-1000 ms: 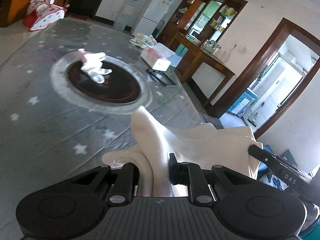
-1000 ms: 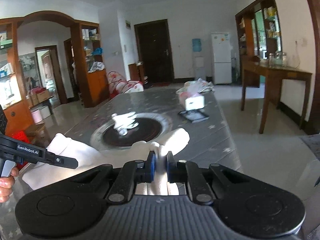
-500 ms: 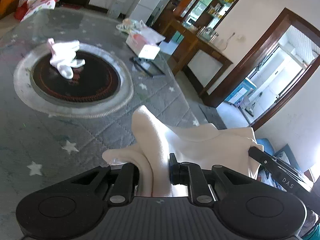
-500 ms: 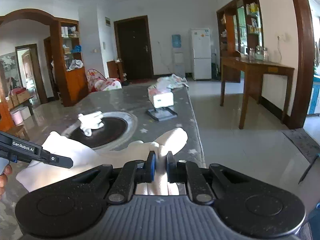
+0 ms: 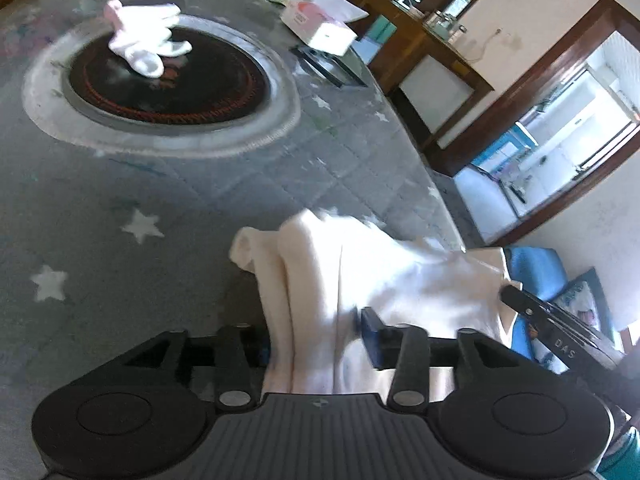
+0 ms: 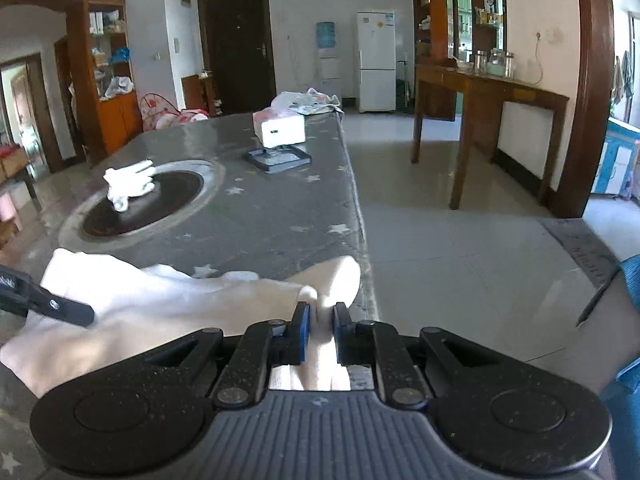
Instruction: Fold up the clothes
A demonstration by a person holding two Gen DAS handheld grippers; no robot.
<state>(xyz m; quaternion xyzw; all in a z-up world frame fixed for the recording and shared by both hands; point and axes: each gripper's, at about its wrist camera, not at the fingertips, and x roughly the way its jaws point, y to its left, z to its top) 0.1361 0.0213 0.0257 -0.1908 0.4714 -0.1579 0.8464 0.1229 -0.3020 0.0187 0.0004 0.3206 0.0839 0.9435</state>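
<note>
A cream-white garment (image 5: 384,276) hangs between my two grippers over the near right part of the grey star-patterned table (image 5: 120,184). My left gripper (image 5: 316,332) is shut on a bunched fold of it. My right gripper (image 6: 319,320) is shut on another edge of the same garment (image 6: 160,300), close to the table's right edge. Each gripper's tip shows in the other's view. A small white and pink garment (image 5: 144,40) lies crumpled on the dark round inset (image 5: 168,80); it also shows in the right wrist view (image 6: 130,184).
A tissue box (image 6: 279,128), a dark flat tray (image 6: 279,157) and a pile of bags (image 6: 310,101) sit at the table's far end. The table's right edge (image 6: 360,220) drops to tiled floor. A wooden side table (image 6: 488,120) stands at the right.
Both grippers have dropped and moved forward with the cream garment, which now sits lower over the table. The left view has tilted and blurred. Both stay shut on the cloth.
</note>
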